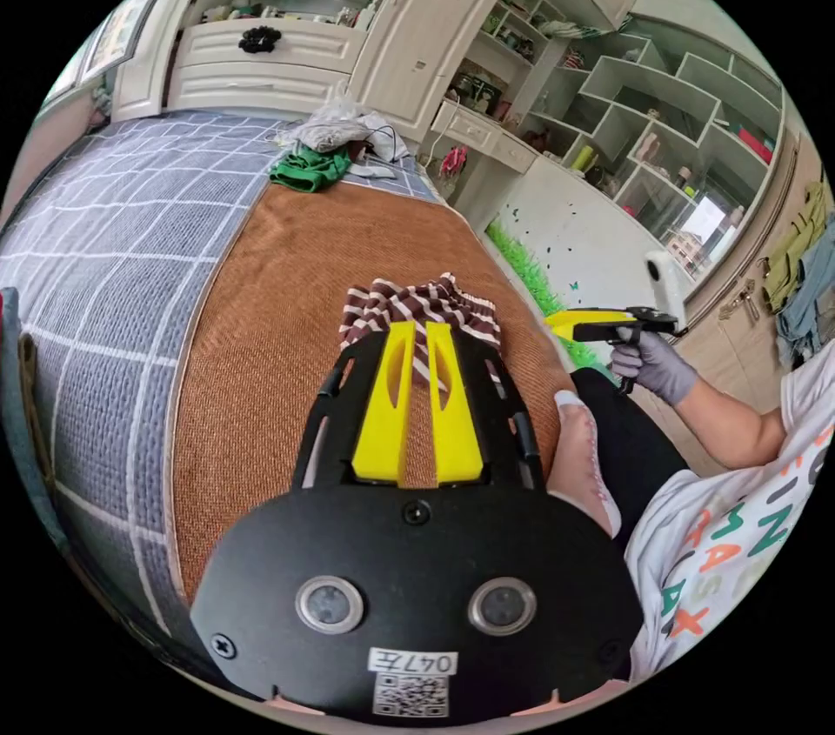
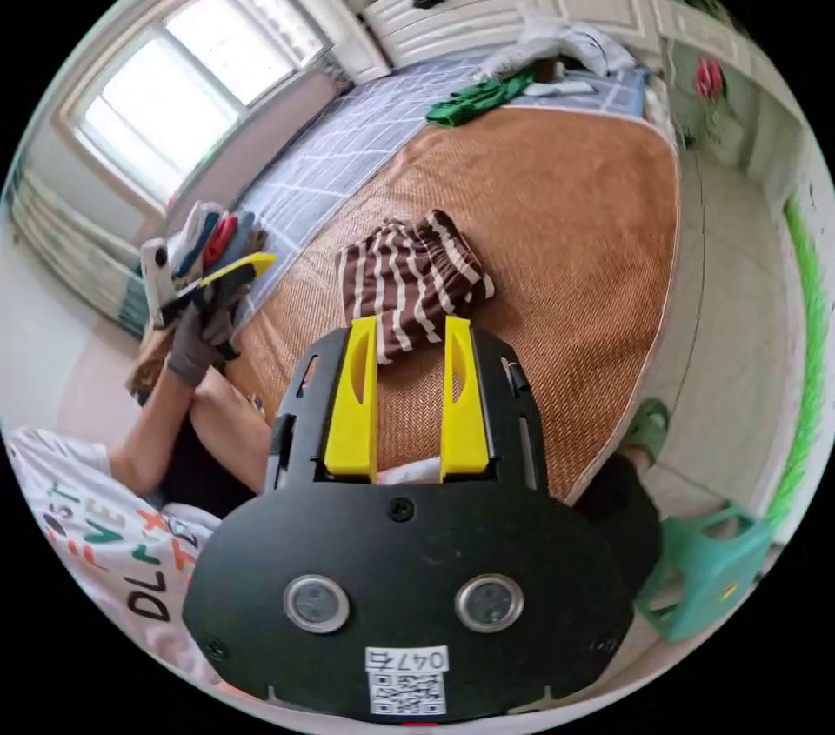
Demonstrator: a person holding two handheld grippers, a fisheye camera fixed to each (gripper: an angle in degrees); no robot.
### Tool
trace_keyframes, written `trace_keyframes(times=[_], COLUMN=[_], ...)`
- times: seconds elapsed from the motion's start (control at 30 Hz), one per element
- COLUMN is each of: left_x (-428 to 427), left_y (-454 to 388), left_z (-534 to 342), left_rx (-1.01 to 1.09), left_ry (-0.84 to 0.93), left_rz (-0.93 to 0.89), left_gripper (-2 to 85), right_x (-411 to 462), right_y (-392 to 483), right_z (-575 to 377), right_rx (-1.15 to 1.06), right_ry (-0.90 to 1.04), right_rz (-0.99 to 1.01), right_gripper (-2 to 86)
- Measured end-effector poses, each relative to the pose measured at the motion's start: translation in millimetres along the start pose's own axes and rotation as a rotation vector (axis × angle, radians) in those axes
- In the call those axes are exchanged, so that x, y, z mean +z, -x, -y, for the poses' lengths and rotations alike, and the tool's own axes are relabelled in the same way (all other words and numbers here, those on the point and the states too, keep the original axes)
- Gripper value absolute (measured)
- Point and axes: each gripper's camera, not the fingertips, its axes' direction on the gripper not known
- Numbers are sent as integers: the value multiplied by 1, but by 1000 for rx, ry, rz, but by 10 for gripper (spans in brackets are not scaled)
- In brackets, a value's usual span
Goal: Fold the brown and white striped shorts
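1. The shorts (image 2: 412,279) lie bunched on the mat (image 2: 557,248) of the bed (image 1: 104,248), just beyond the tips of both sets of jaws.
2. The left gripper (image 1: 416,328) has its jaws nearly together with a thin gap, holding nothing.
3. The right gripper (image 2: 410,326) has its jaws apart and empty, above the mat.
4. A green garment (image 1: 309,168) lies well beyond the shorts.
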Motion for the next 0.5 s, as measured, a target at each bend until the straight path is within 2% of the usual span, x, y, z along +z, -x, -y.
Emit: trace_keyframes(times=[0.13,0.33,0.4,0.5], left_x=[-11,-33,-49,-76], left_y=[16,72,96,128], left_z=[-13,-37,-46,-59], left_rx=[-19,-126,-162,-223], left_ry=[-28,-98,-137,-198], left_rz=[-17,-87,-80,-67], left_gripper=[7,11,10,3], right_x=[21,69,72,48], right_y=[-14,-7,7,71], right_z=[27,95,108,117], right_rx=[116,166,147,-81], right_ry=[-4,130,147,28], right_rz=[-10,-73,-110,-37], right_gripper=[76,48,26,12])
